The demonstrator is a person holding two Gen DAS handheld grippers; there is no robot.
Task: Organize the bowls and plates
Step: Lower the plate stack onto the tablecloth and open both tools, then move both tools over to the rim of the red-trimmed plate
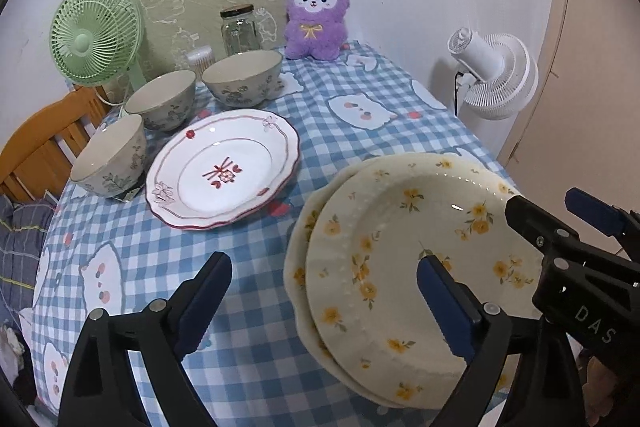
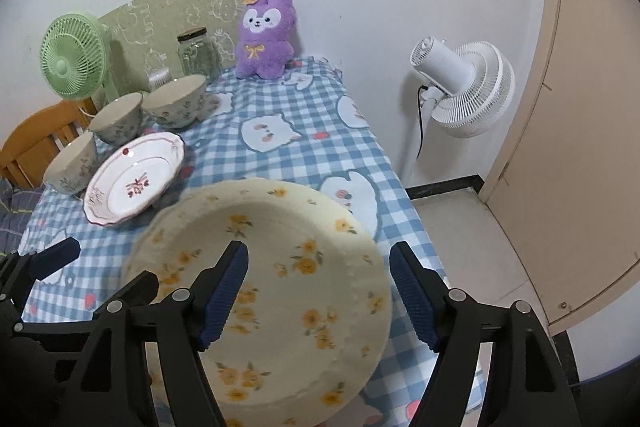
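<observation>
Two cream plates with yellow flowers lie stacked at the table's near right; the top plate [image 1: 404, 259] [image 2: 276, 279] sits on the lower one [image 1: 298, 247]. A white plate with red trim [image 1: 224, 169] [image 2: 134, 179] lies left of them. Three floral bowls stand behind it: near [image 1: 110, 157] [image 2: 72, 161], middle [image 1: 162, 99] [image 2: 116, 117], far [image 1: 242, 77] [image 2: 176, 99]. My left gripper [image 1: 324, 299] is open, one finger over the top plate, the other over the cloth. My right gripper [image 2: 320, 291] is open, straddling the plate's right rim, and shows in the left view [image 1: 560, 215].
A green fan [image 1: 96, 33], a glass jar [image 1: 240, 29], a purple plush [image 1: 318, 15] and a small clear box [image 1: 200, 58] stand along the wall. A wooden chair [image 1: 44, 143] is at the left; a white floor fan [image 2: 464, 87] stands right of the checked tablecloth [image 1: 360, 87].
</observation>
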